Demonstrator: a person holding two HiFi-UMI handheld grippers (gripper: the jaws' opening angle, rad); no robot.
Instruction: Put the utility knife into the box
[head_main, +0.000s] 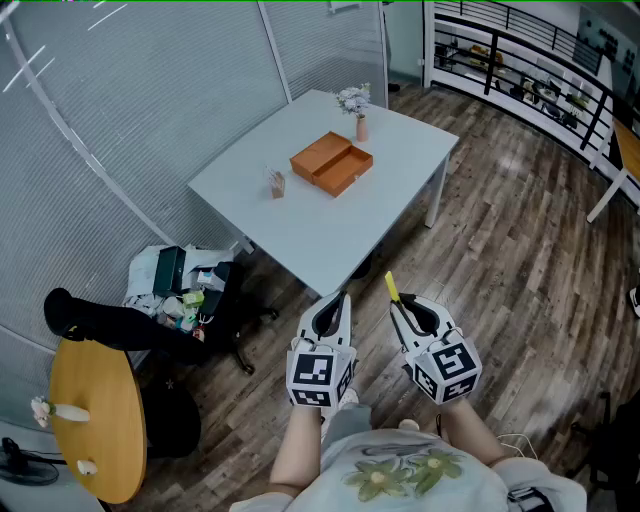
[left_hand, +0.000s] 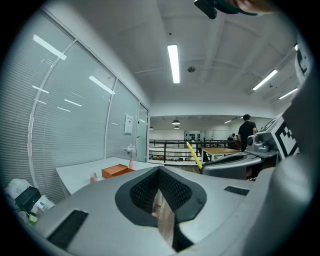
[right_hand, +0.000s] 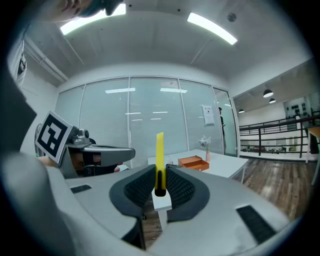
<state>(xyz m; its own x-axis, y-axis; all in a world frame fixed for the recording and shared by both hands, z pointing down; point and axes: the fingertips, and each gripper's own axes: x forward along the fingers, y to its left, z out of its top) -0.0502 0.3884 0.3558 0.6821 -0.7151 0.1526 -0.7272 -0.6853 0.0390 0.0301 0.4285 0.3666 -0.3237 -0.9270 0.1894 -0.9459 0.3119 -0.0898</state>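
Note:
A yellow utility knife (right_hand: 159, 155) stands up between the jaws of my right gripper (right_hand: 160, 187), which is shut on it; from the head view the knife (head_main: 392, 286) sticks out past that gripper (head_main: 404, 312) toward the table. My left gripper (head_main: 331, 313) hangs beside it with its jaws close together and nothing between them (left_hand: 162, 197). The orange box (head_main: 331, 162) lies open on the white table (head_main: 400, 190), well ahead of both grippers. It shows small in the right gripper view (right_hand: 193, 162) and the left gripper view (left_hand: 115, 171).
A small pink vase with flowers (head_main: 357, 108) stands behind the box, and a small glass (head_main: 277, 184) to its left. A bag of clutter (head_main: 180, 285) and a black chair sit on the floor at left, by a round wooden table (head_main: 95, 420). A railing (head_main: 530, 60) runs along the far right.

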